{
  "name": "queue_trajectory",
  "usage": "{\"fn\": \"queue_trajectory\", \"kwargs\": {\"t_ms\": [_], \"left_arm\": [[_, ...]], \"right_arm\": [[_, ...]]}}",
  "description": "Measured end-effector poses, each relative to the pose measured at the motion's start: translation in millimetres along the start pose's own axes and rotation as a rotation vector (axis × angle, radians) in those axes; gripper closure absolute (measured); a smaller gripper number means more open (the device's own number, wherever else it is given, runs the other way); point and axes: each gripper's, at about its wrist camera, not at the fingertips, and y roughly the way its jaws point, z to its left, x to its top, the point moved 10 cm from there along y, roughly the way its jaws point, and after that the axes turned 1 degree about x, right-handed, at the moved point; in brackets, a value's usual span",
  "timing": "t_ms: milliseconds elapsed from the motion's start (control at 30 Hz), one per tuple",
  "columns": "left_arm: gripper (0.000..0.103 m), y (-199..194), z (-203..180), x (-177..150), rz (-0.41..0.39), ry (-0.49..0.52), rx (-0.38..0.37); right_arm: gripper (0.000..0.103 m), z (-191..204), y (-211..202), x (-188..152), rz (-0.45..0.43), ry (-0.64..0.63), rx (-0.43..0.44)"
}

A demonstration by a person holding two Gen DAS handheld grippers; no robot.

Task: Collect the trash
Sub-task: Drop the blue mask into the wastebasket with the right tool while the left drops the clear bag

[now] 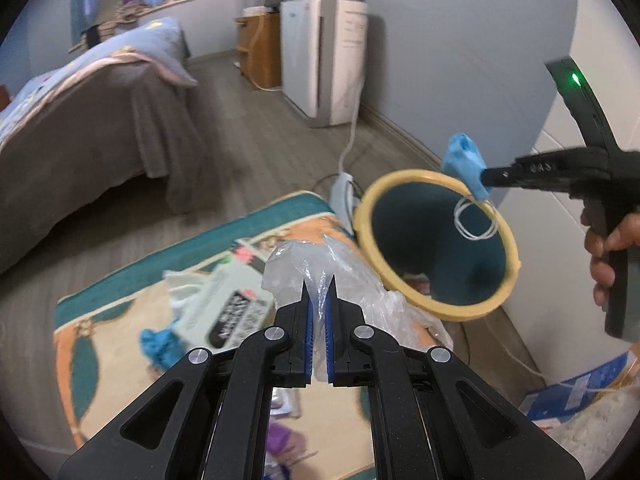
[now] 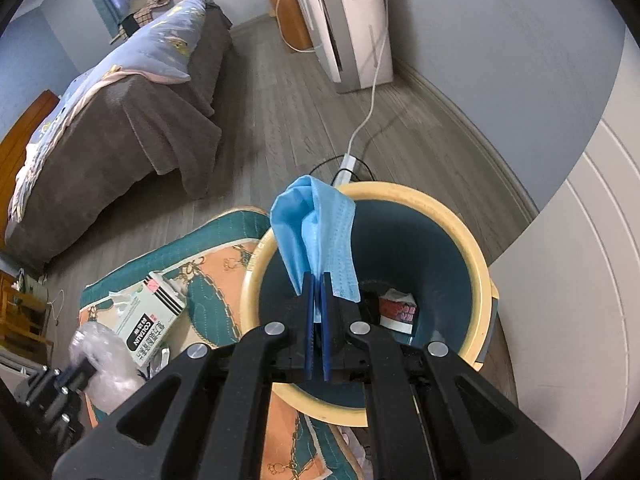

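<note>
The right gripper has its blue-padded fingers closed almost flat on the lower edge of a light blue pleated surgical face mask, which stands up from the fingertips, folded lengthwise with its long axis running up and away from the gripper, directly over the mouth of a round wastebasket with a cream-yellow rim and dark teal inside. In the left wrist view the same mask sticks out from the right gripper's tip at the basket's far rim, its white elastic ear loops dangling down into the opening. The left gripper has its fingers pinched nearly shut on a crumpled clear plastic bag, which bunches up above and to the right of the fingertips, just beside the basket's near rim. Below lies a teal-and-orange patterned rug carrying a pale green tissue box. A red-and-white wrapper lies on the basket's bottom.
</note>
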Motion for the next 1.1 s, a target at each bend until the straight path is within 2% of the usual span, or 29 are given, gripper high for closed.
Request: {"fn": "queue_trajectory", "kwargs": {"t_ms": [367,533,633,867,933,1067,1100], "left_arm": [[0.097,33.4,-63.3,22.9,0.013,0.107,-0.092],[0.097,53.9,-78.7,25.1,0.027,0.155,-0.087],[0.097,68.8,-84.2,29.8,0.041,0.168,-0.083],[0.097,56.5,-82.9,77.7,-0.093,0.125,-0.086],[0.091,54.3,-84.6,83.4,-0.106,0.118,-0.097],[0.054,56.2,-82.6,78.1,-0.100,0.098,-0.096],[0.052,56.6,-81.6,75.7,-0.101,0.095,-0.095]], "right_arm": [[0.100,-38.7,25.2,-6.7,0.055,0.103,-0.026],[0.100,-42.9,27.7,-7.4,0.058,0.107,-0.055],[0.100,-46.1,22.4,-3.2,0.031,0.132,-0.054],[0.100,-44.1,-5.0,18.6,-0.105,0.148,-0.029],[0.100,-41.6,-8.0,21.3,-0.121,0.140,-0.027],[0.098,-39.3,-6.3,20.8,-0.117,0.125,-0.036],[0.098,-39.4,-5.8,20.2,-0.113,0.130,-0.035]]}}
